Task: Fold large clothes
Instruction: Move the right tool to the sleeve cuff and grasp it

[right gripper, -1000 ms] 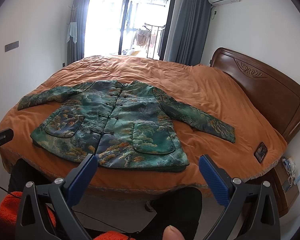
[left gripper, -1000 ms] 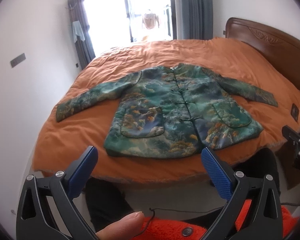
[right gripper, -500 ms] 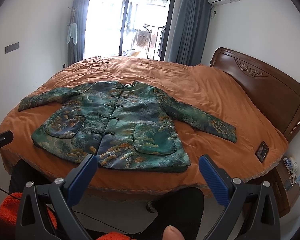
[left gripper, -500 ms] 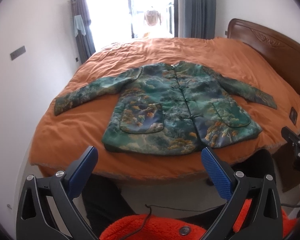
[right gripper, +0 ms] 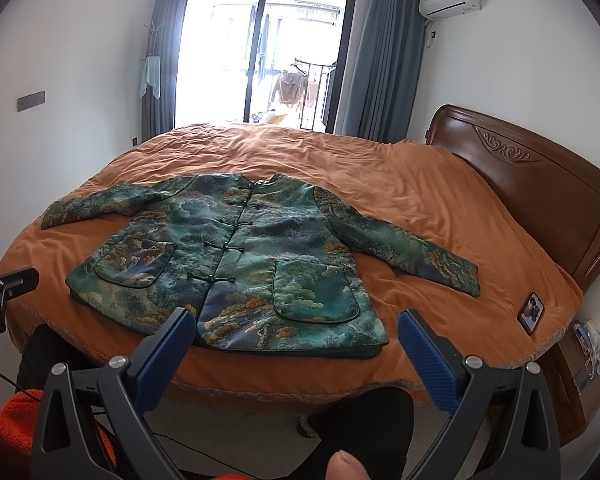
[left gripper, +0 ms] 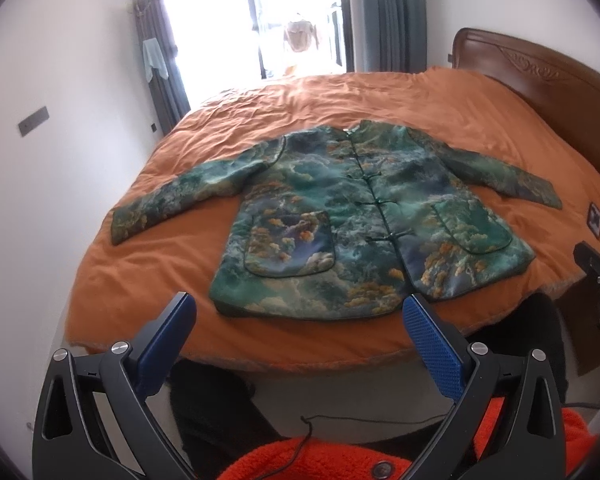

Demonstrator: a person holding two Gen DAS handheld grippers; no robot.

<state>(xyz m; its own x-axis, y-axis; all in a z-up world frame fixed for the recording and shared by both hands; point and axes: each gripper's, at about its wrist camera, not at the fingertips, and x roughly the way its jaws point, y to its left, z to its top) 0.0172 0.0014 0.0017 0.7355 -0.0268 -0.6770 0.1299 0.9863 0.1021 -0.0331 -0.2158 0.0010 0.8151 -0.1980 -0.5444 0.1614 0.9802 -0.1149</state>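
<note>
Left wrist view is drifting: over the last second the bed [left gripper: 380,92] with its orange quilt is sliding lower in the picture and the window is rising out of the top, so the left gripper [left gripper: 300,324] is tilting or lifting a little while staying back from the mattress edge. The right wrist view is shifting far less; the right gripper [right gripper: 296,332] is hanging at about the same stand-off, short of the near edge of the bed.

The brocade jacket [left gripper: 364,216] is lying flat and front-up in the middle of the near half of the bed, buttoned down the centre, both sleeves spread out to the sides, hem toward the person. Nothing about its lay is differing from a second ago: no corner lifted, no sleeve turned in. By that reading the folding is not yet begun, and the small camera motion is looking like settling into a start pose rather than a reach.

Both sets of blue fingers [left gripper: 168,344] are standing wide apart, holding nothing, well clear of the cloth.

A phone [right gripper: 532,312] is resting on the quilt near the right corner, apart from the right sleeve.
</note>
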